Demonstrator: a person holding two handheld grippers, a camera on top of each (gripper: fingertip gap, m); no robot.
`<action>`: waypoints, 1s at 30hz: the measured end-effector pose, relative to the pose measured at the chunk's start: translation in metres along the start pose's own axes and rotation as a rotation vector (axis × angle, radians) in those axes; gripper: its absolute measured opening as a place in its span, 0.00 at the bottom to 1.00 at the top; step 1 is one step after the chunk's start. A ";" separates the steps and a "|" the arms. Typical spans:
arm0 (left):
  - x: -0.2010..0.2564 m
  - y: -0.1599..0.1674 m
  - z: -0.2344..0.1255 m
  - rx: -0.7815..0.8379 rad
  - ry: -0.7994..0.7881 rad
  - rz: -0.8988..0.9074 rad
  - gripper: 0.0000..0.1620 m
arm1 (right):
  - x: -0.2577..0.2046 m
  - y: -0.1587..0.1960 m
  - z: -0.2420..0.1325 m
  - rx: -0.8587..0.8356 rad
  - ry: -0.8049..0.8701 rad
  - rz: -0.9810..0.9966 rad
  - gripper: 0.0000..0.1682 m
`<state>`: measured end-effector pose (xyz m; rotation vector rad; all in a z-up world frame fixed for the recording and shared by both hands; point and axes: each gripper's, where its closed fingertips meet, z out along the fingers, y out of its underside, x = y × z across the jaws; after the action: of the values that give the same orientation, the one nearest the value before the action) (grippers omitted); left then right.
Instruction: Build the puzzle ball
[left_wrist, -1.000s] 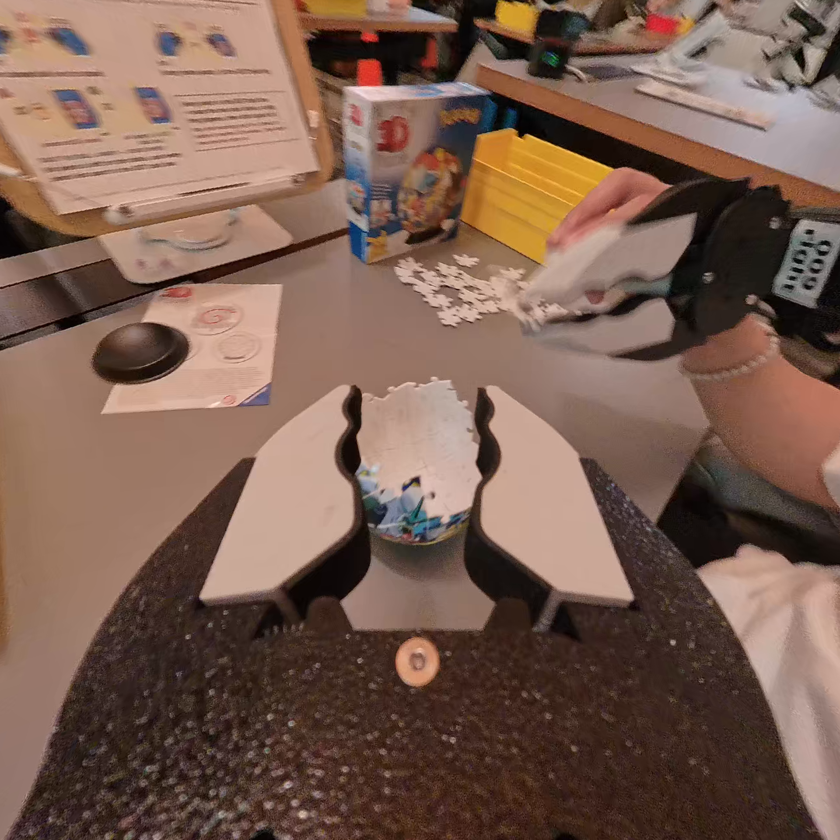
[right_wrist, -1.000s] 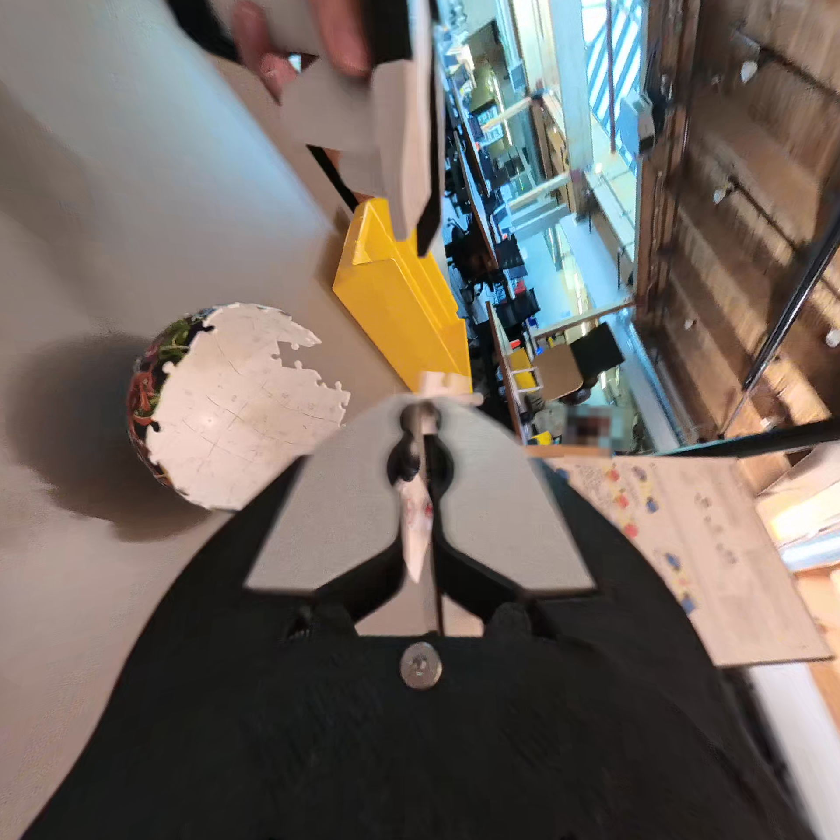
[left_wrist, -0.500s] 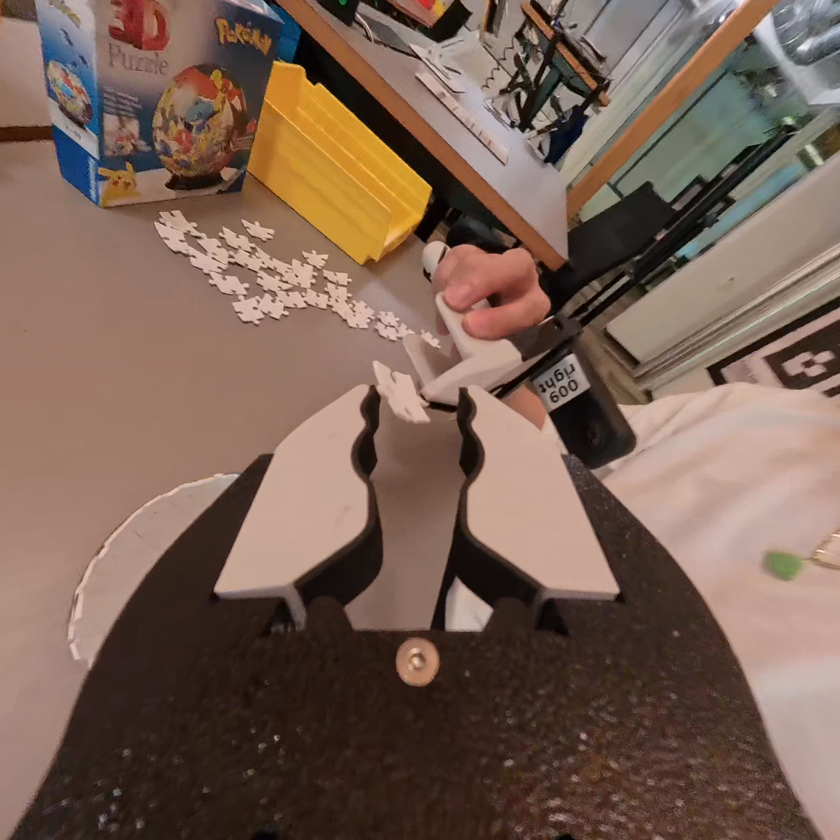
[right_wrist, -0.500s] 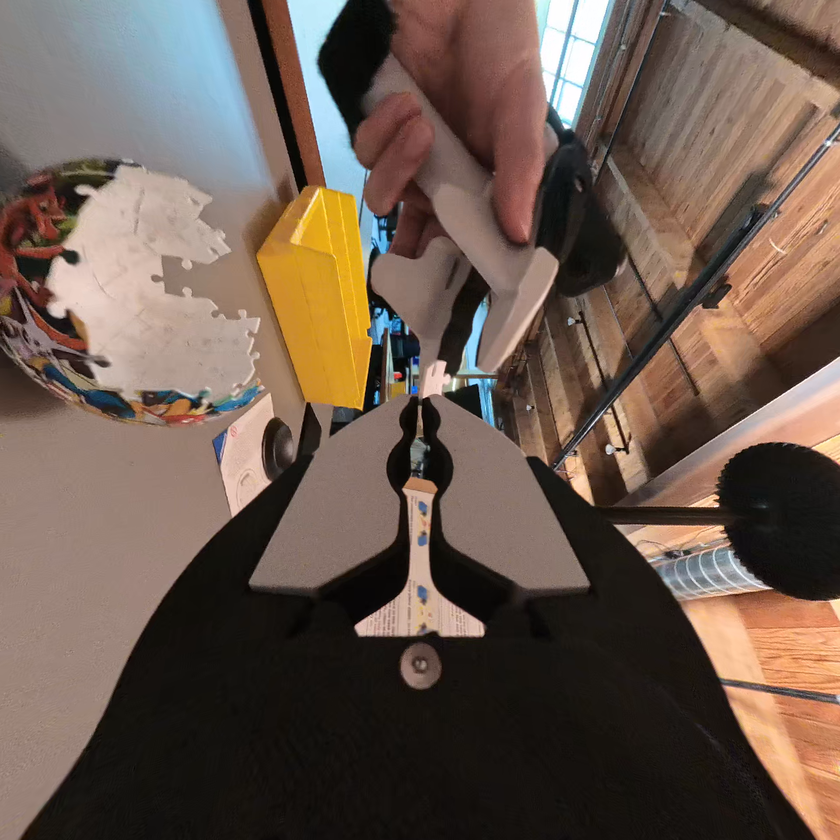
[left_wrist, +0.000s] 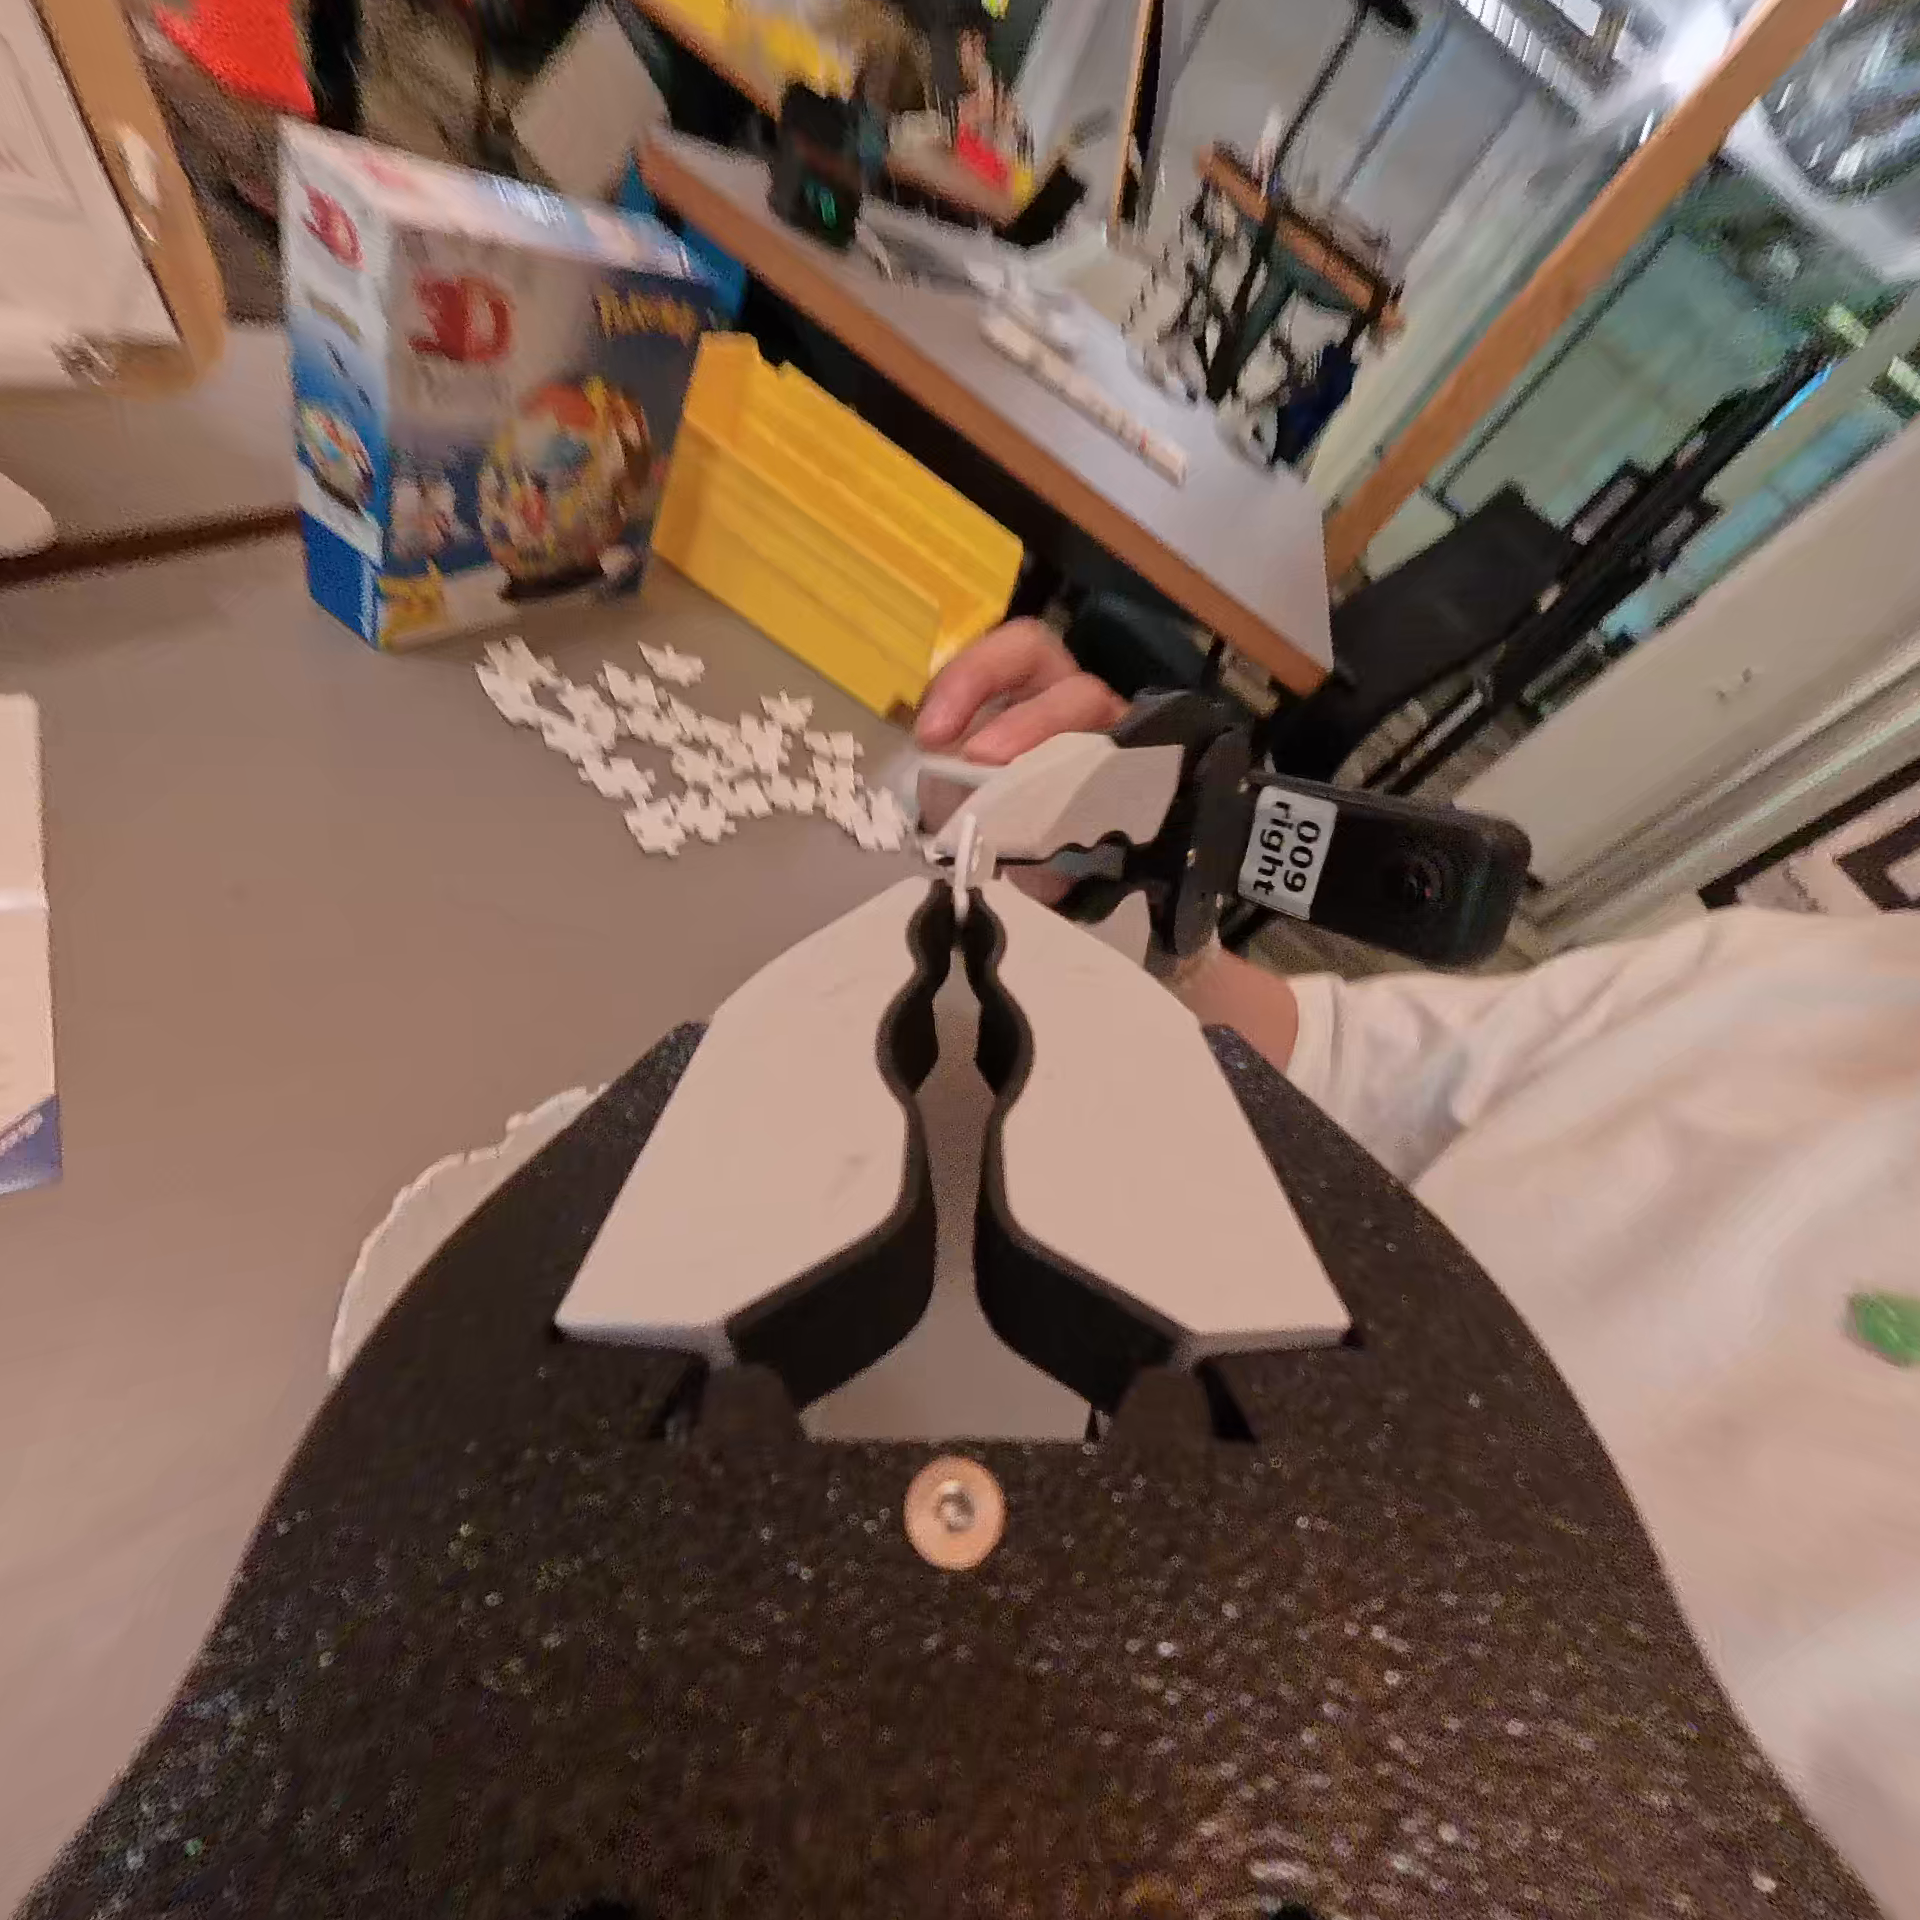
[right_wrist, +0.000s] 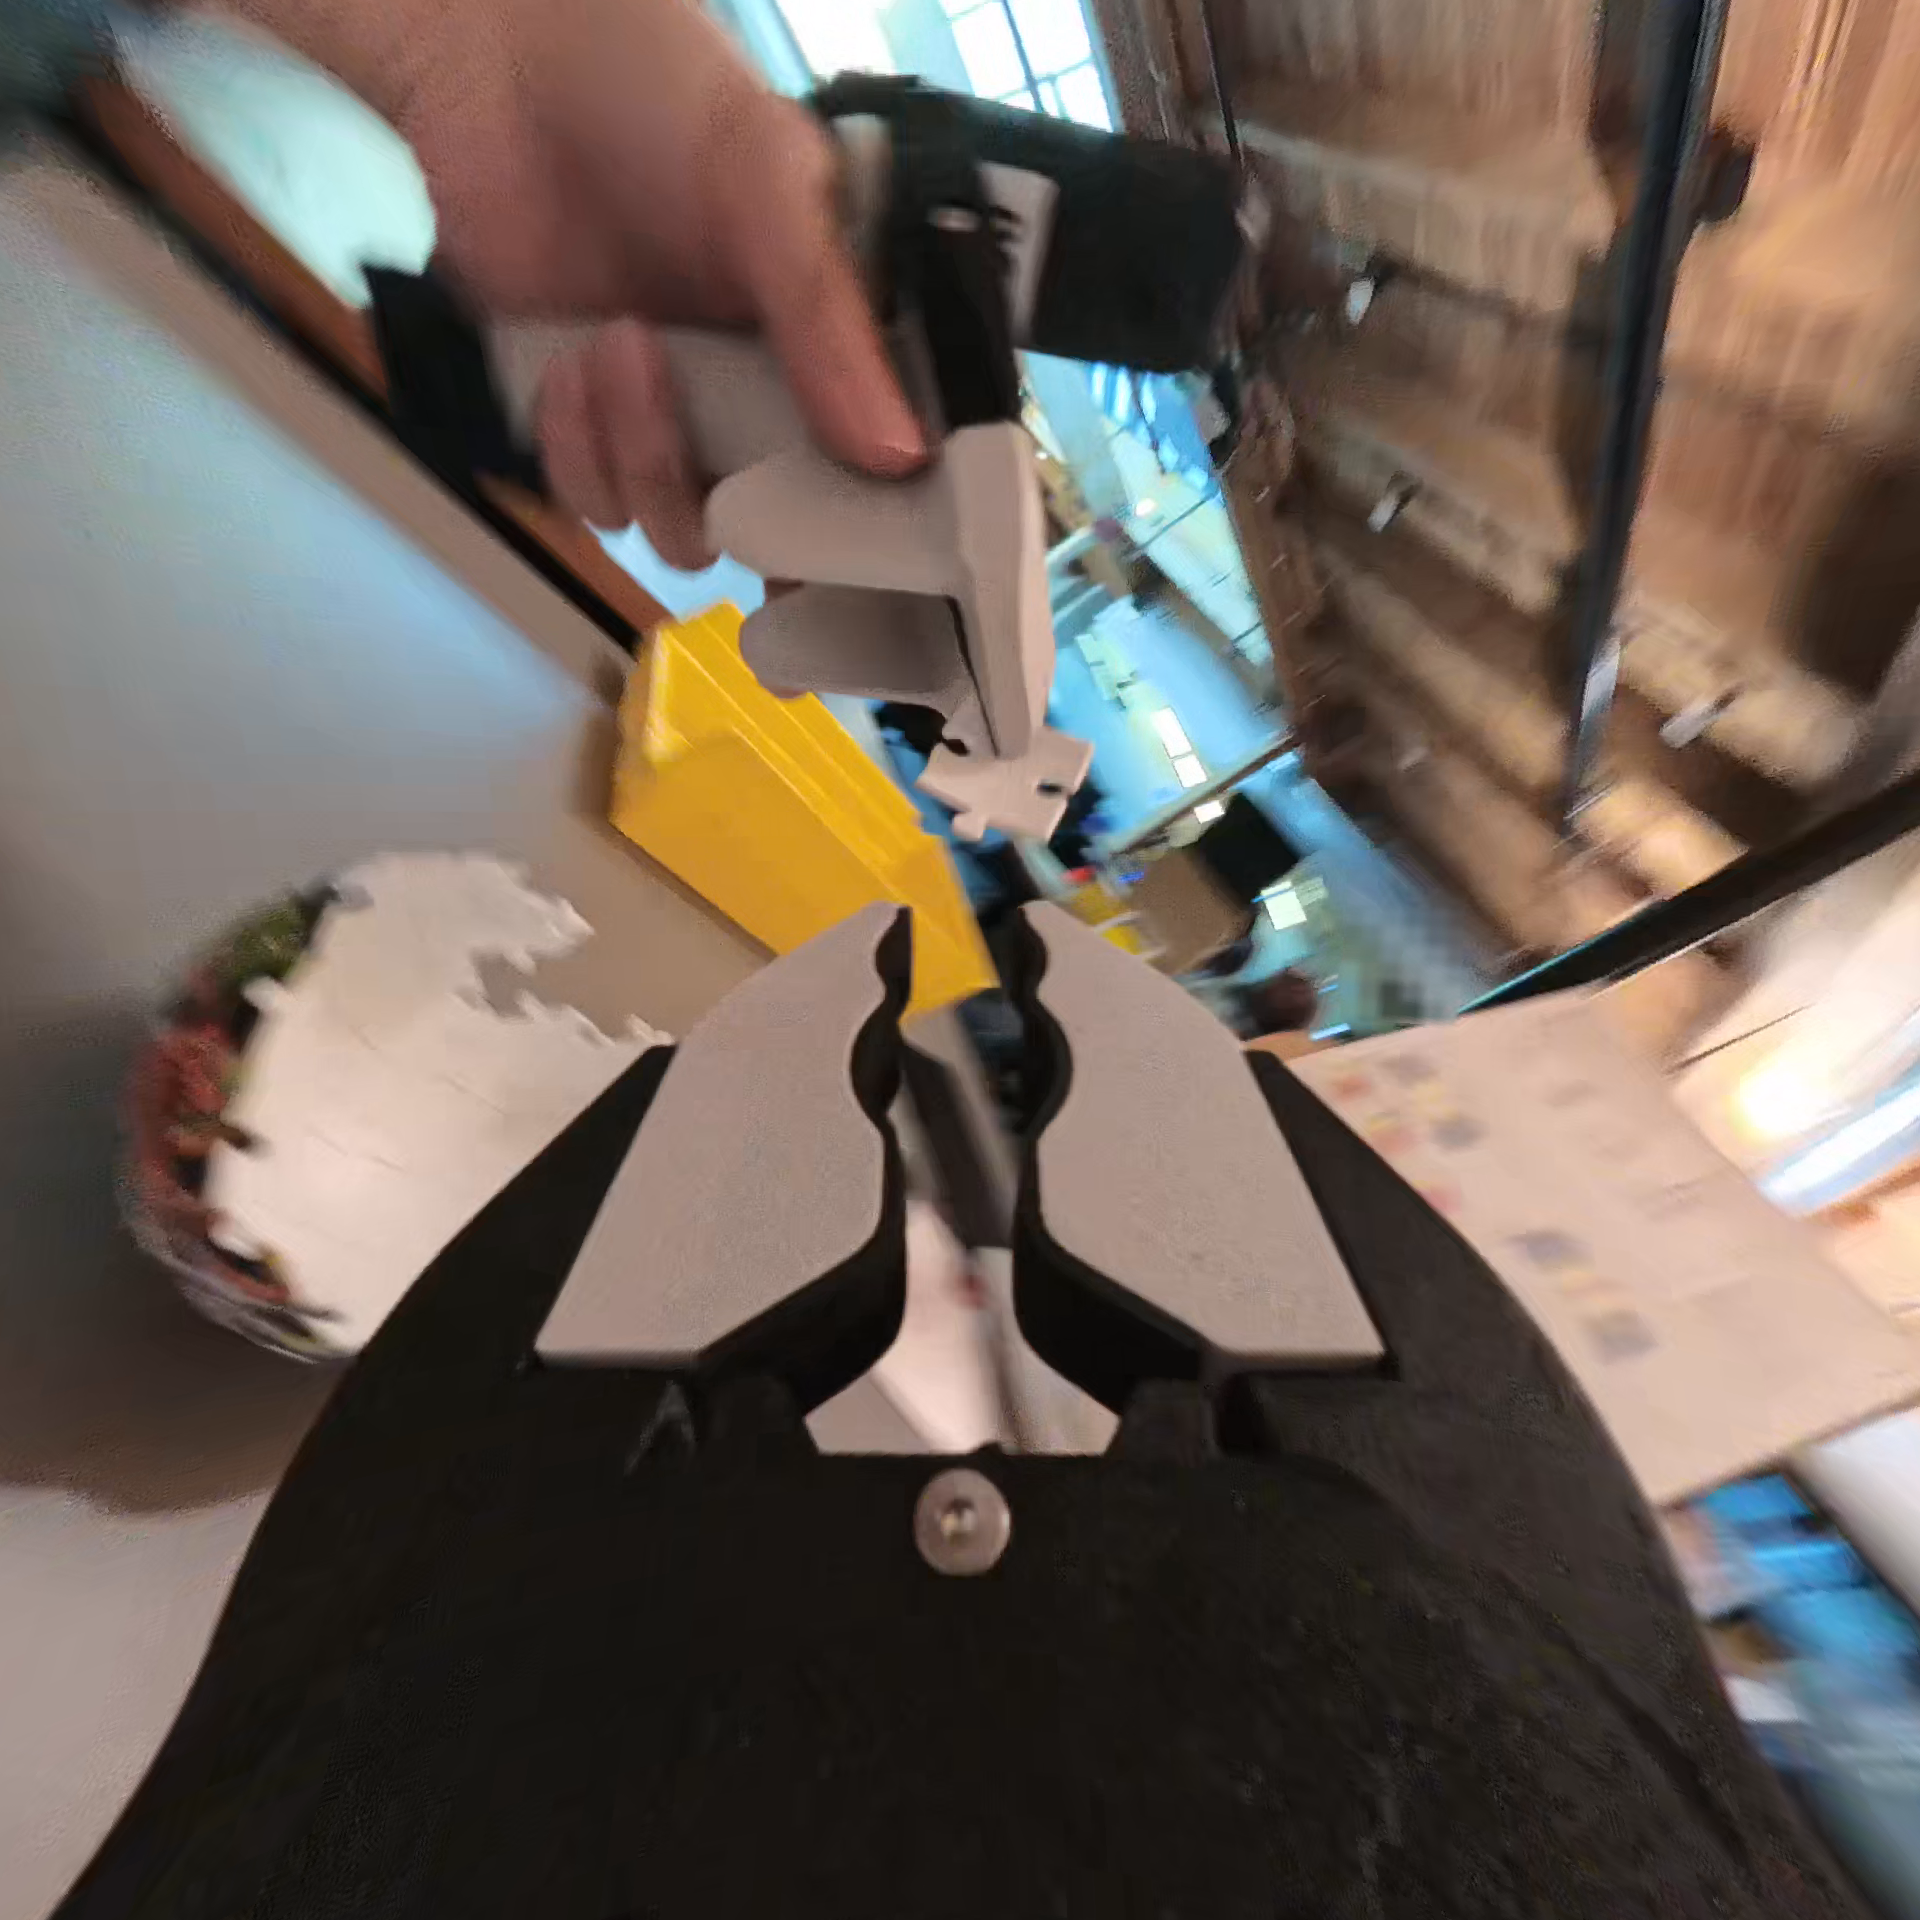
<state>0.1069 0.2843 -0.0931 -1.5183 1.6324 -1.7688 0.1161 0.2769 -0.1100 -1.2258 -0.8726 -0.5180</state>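
Puzzle ball (left_wrist: 436, 1195), half built, shows in the left wrist view only as a white jagged rim just left of and below the left gripper (left_wrist: 958, 894), mostly hidden behind its black body. That gripper's fingers are drawn together at the tips and pinch a white puzzle piece (left_wrist: 968, 854), seen edge-on. Directly ahead, almost touching the piece, is the right gripper (left_wrist: 935, 831), held by a hand (left_wrist: 1013, 696) and lying across the view from the right. Beyond it and to the left, loose white pieces (left_wrist: 686, 748) are scattered on the grey surface (left_wrist: 260, 883). Farther ahead stand a yellow bin (left_wrist: 821, 530) and, to its left, the puzzle box (left_wrist: 468, 436).

In the right wrist view the right gripper (right_wrist: 961, 920) is empty, its fingers parted by a narrow gap. Above and ahead of it the left gripper (right_wrist: 997, 748) points down toward it, held by a hand (right_wrist: 623, 208), with the puzzle piece (right_wrist: 1003, 790) clamped at its tips, flat face showing and clear of the right gripper's fingers. The puzzle ball (right_wrist: 353, 1091) lies to the left on the surface (right_wrist: 208, 623), its white inner side open toward the camera and the coloured outer skin at its left edge; it is blurred. The yellow bin (right_wrist: 769, 800) sits behind, between the ball and the held piece. A printed sheet (right_wrist: 1507, 1174) lies to the right.
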 end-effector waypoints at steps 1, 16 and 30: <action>0.002 -0.005 -0.001 0.050 0.005 0.007 0.01 | 0.001 0.000 0.002 0.021 -0.024 0.179 0.17; 0.019 -0.001 0.001 0.178 0.034 0.089 0.01 | 0.004 -0.030 -0.002 0.336 -0.266 0.939 0.00; 0.004 -0.001 -0.008 0.148 -0.166 0.196 0.01 | -0.006 -0.019 0.004 0.294 -0.346 1.121 0.00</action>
<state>0.0993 0.2863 -0.0887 -1.3504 1.4799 -1.5772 0.0970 0.2747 -0.1032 -1.3318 -0.3953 0.7126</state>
